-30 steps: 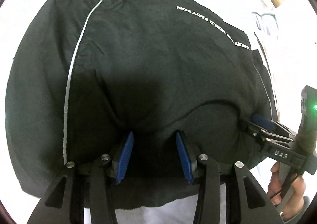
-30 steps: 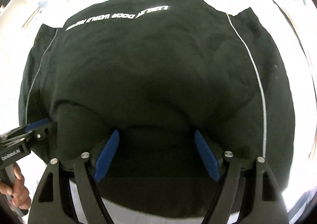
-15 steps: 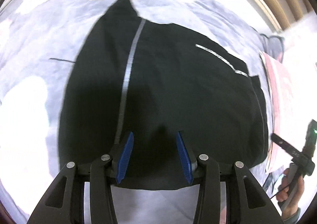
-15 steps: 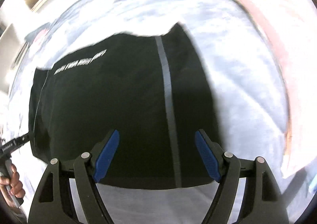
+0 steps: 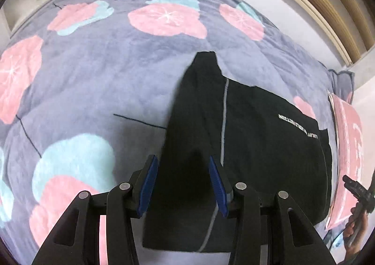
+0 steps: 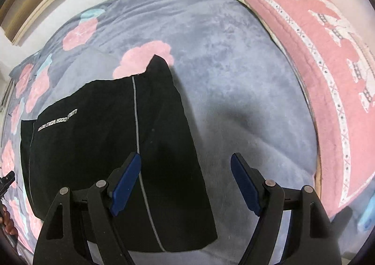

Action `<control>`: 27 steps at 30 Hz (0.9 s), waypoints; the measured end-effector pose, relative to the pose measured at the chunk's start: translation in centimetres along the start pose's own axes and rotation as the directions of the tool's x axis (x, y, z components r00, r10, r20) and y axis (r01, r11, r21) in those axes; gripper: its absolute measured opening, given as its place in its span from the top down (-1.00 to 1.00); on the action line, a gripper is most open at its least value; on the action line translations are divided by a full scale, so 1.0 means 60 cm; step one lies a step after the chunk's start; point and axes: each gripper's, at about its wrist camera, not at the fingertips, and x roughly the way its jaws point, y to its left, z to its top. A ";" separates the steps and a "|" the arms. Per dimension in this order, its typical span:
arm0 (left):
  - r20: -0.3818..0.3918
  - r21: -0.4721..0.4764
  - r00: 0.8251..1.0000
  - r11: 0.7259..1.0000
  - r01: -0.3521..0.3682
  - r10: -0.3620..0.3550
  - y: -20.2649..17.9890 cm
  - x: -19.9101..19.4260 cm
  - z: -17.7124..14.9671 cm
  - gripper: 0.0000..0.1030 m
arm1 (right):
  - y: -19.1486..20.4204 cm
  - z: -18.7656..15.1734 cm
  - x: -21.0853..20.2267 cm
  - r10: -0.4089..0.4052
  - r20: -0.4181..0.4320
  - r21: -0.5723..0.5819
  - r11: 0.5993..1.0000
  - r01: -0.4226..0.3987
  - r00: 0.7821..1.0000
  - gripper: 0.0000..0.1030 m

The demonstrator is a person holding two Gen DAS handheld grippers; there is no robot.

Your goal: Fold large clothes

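A black garment (image 5: 257,143) with thin grey piping and a line of white lettering lies folded flat on a bed. It also shows in the right wrist view (image 6: 98,147). My left gripper (image 5: 182,183) is open and empty, held above the garment's near left part. My right gripper (image 6: 185,183) is open wide and empty, above the garment's near right edge. The right gripper's tip shows at the far right of the left wrist view (image 5: 354,187).
The bed is covered by a grey-blue blanket (image 5: 93,82) with pink and light-blue flowers, also in the right wrist view (image 6: 234,91). A pink patterned pillow (image 6: 328,65) lies to the right of the garment. A wooden frame (image 5: 316,2) runs along the wall behind.
Both grippers have pulled back and up from the garment, which now looks smaller and lies flat. The left gripper has swung left, the right gripper right. Both stay open.
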 end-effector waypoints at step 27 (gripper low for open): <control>-0.276 -0.256 0.819 0.860 0.441 -0.503 0.050 0.260 0.038 -0.35 | -0.064 0.014 0.228 0.458 -0.241 0.220 0.885 -0.411 0.856 -0.66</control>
